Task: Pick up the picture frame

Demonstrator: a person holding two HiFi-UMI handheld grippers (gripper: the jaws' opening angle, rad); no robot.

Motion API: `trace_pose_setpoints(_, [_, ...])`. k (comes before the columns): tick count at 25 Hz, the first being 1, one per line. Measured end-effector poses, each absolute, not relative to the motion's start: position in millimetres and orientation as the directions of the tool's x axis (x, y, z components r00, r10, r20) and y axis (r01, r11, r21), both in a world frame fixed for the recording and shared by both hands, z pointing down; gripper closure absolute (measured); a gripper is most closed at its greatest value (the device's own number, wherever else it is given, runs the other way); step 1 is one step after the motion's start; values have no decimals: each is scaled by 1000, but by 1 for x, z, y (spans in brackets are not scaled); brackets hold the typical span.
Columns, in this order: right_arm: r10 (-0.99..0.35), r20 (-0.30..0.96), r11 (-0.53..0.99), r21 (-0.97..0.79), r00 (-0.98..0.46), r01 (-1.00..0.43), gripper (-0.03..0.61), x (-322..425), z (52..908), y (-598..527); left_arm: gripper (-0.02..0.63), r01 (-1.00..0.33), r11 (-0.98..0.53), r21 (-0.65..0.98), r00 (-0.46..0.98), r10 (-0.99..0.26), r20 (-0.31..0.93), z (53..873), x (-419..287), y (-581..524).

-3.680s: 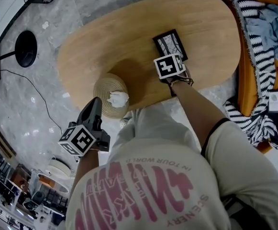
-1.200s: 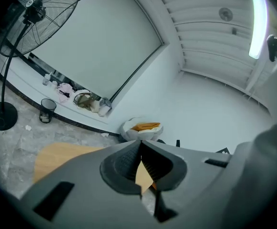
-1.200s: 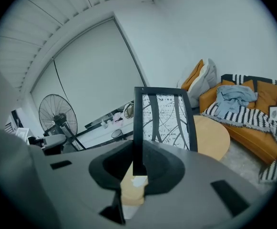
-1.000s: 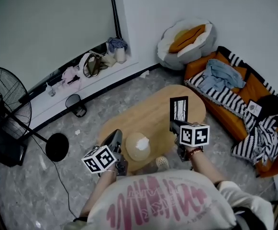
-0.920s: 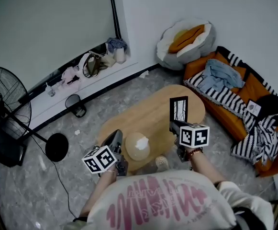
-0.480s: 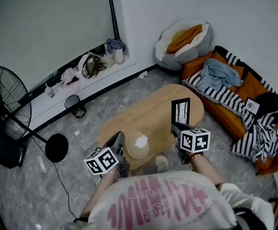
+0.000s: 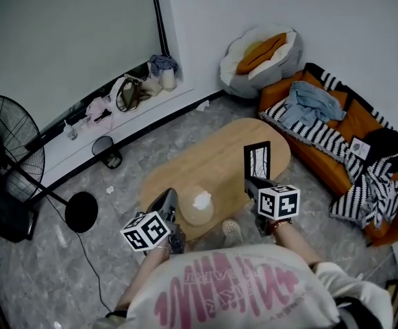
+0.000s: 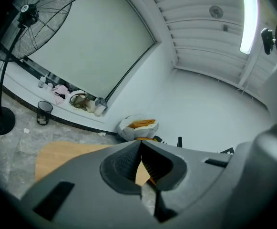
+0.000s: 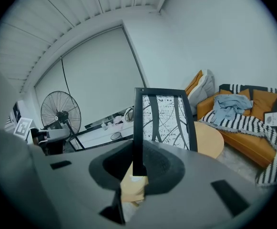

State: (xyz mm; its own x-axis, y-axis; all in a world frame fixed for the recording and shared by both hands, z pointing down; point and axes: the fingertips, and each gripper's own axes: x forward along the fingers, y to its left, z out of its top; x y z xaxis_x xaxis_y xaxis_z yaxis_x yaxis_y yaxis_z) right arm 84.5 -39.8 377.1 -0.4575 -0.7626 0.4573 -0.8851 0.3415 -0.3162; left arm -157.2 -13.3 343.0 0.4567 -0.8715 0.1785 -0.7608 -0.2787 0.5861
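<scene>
Since the head view of a few seconds back, when the picture frame [image 7: 257,160] lay flat on the wooden table [image 7: 209,162] under my right gripper [image 7: 254,181], it has come up on end. It now stands upright in that gripper, right of centre in the head view, in front of the table's right side. My right jaws are clamped on the frame's left black bar near its bottom corner (the right gripper view shows the bar running straight down between the pads). Over the last second little has changed: the grip is the same and the frame has only drifted slightly.

My left gripper [image 7: 166,198] sits lower left of centre, its jaws pressed together on nothing, just beside the round woven piece [image 7: 197,206] with a white crumple on top at the table's near edge.

Beyond the table, an orange sofa [image 7: 353,123] at the right carries a striped blanket [image 7: 314,133] and a blue garment [image 7: 307,103]. A pale cushion [image 7: 259,55] leans in the upper corner, bags [image 7: 127,92] line the ledge below the blind, a small bin [image 7: 106,151] stands on the floor, and a standing fan [image 7: 7,157] fills the left edge.

In the right gripper view the frame [image 9: 164,121] blocks the middle of the scene, hiding part of the table behind it. My own shoulders cover the bottom of the head view.
</scene>
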Motion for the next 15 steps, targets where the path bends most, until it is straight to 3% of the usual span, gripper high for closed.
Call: trace_pose_setpoints(15, [-735,499,296,-373,-459,-879,509,101,403,-38,611,-762,-253,596,452,-867,210,356,-146,-17])
